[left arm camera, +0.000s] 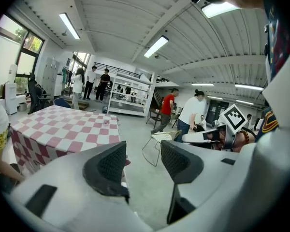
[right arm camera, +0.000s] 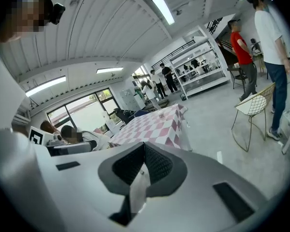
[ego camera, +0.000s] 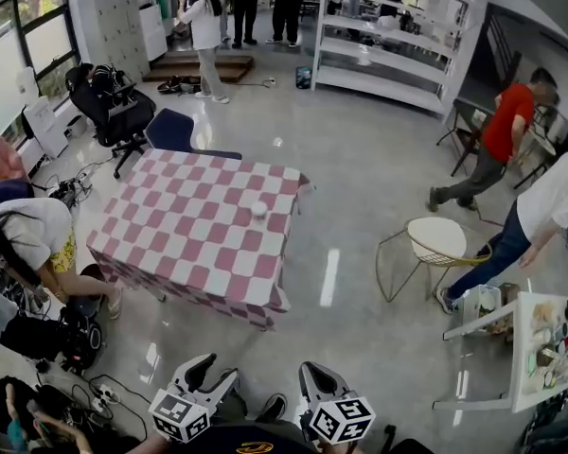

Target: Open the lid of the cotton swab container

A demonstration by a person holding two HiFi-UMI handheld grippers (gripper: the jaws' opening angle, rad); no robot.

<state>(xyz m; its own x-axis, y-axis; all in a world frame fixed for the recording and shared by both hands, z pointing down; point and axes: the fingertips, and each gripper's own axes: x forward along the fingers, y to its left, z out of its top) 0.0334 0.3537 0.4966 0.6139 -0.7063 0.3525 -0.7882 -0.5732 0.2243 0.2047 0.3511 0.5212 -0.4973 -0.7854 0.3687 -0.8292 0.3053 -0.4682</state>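
The task had not yet begun at the counter [ego camera: 199, 225]; this was the approach step, judging by how far off everything stood. The left hand-held gripper [ego camera: 213, 369] was held low, near the person's body and well short of the counter, its jaws released and apart with only floor showing between them in the left gripper view [left arm camera: 142, 166]. Just beside it, the right hand-held gripper [ego camera: 314, 371] was clenched on nothing, its pads pressed together [right arm camera: 144, 166].

A small white thing, probably the cotton swab container [ego camera: 258, 209], stood alone on the counter's checked cloth, toward the counter's right edge; its lid could not be made out at this range. The next move likely called for walking up to the counter, steadying the container with one hand-held gripper, and opening the clenched one to take the lid.

Left of the counter a person [ego camera: 28, 235] crouched among cables and gear. Beyond the counter's far left corner stood a black office chair [ego camera: 114, 112]. Right of the counter, across glossy grey floor, sat a wire chair [ego camera: 437, 239], with two people past it. White shelving [ego camera: 388, 45] rose well beyond the counter.
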